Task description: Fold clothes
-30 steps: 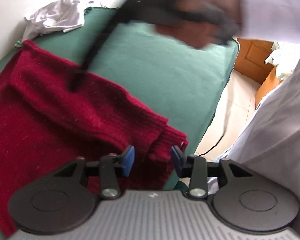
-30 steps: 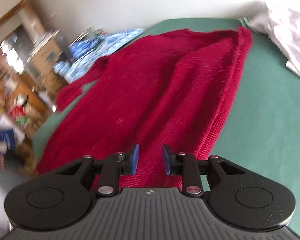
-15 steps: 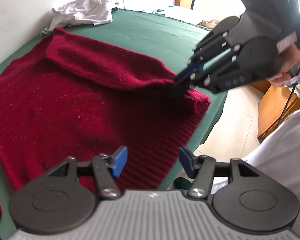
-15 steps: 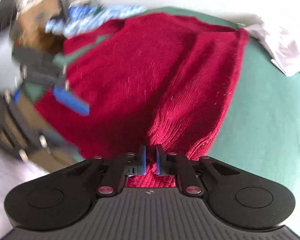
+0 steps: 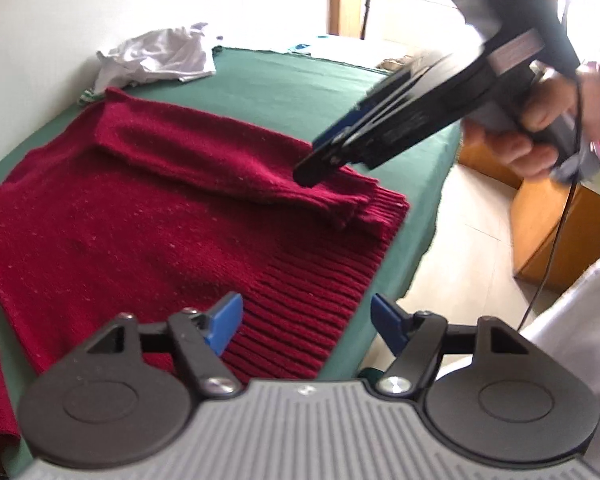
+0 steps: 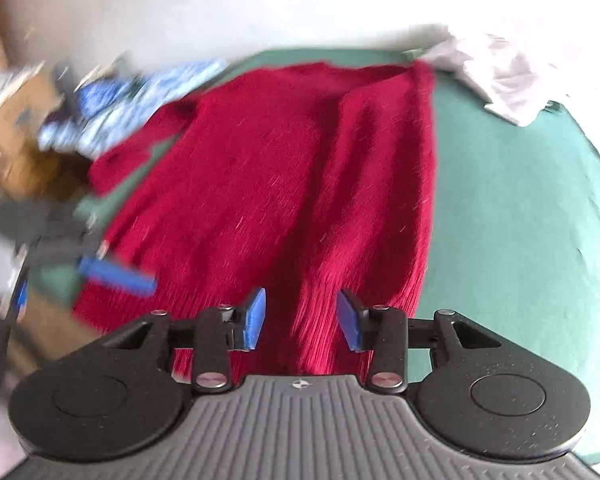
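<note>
1. Looking along the left gripper (image 5: pixel 306 322), its jaws stand apart and are opening, with nothing between them. Below lies the ribbed hem (image 5: pixel 320 320) of a red sweater (image 5: pixel 147 216), spread flat on a green-covered counter (image 5: pixel 300 92). One sleeve (image 5: pixel 227 164) is already laid across the body, its cuff near the hem. The right gripper (image 5: pixel 320 160), held in the person's hand (image 5: pixel 540 136), hovers just over that cuff; whether it touches the knit I cannot tell. A crumpled white garment (image 5: pixel 155 56) sits well apart at the far end.

2. Looking along the right gripper (image 6: pixel 302 320), the picture is blurred. Its jaws are parted and opening; red knit lies beneath the gap, but the pads do not press on it. The sweater (image 6: pixel 300 168) runs away toward the white garment (image 6: pixel 512 76), and the left gripper (image 6: pixel 115 276) shows at the left edge.

3. Handling, as I judge it: the knit is soft, thick and limp, not fragile, and fuzzy enough to grip without slipping, though it will sag and stretch if lifted by one point. The ribbed hem and cuffs are the firmest places to pinch, ideally two corners together so that the fold stays square.
</note>
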Demonstrator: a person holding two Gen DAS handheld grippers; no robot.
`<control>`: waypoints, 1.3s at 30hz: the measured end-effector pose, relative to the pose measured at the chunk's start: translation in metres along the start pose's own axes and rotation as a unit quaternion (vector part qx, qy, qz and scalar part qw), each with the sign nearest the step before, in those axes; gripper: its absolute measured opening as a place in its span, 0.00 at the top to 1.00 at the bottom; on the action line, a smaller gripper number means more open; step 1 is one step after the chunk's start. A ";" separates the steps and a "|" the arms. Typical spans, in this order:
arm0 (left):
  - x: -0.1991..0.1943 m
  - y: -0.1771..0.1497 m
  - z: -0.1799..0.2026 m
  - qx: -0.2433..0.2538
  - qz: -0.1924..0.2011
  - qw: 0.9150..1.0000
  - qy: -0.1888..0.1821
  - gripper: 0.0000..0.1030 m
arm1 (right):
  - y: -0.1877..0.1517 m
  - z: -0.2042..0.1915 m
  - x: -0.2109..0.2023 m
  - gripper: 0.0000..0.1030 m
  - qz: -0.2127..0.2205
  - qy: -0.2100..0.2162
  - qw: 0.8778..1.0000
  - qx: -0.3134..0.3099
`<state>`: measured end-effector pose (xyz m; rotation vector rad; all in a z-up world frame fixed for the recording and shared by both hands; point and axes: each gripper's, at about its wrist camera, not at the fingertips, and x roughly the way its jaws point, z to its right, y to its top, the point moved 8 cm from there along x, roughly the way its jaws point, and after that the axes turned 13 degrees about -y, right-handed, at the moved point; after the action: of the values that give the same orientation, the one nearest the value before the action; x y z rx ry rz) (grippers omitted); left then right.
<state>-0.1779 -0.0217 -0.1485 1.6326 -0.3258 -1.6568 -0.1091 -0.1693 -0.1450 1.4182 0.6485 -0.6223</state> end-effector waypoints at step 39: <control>-0.100 -0.091 -0.169 -0.424 0.065 0.808 0.404 0.11 | 0.228 -0.318 0.231 0.79 0.125 0.091 0.854 -0.497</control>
<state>-0.0626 0.1616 -0.1592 1.3683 0.6443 -0.6655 0.2032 0.1594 -0.1720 0.5524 0.7576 0.0990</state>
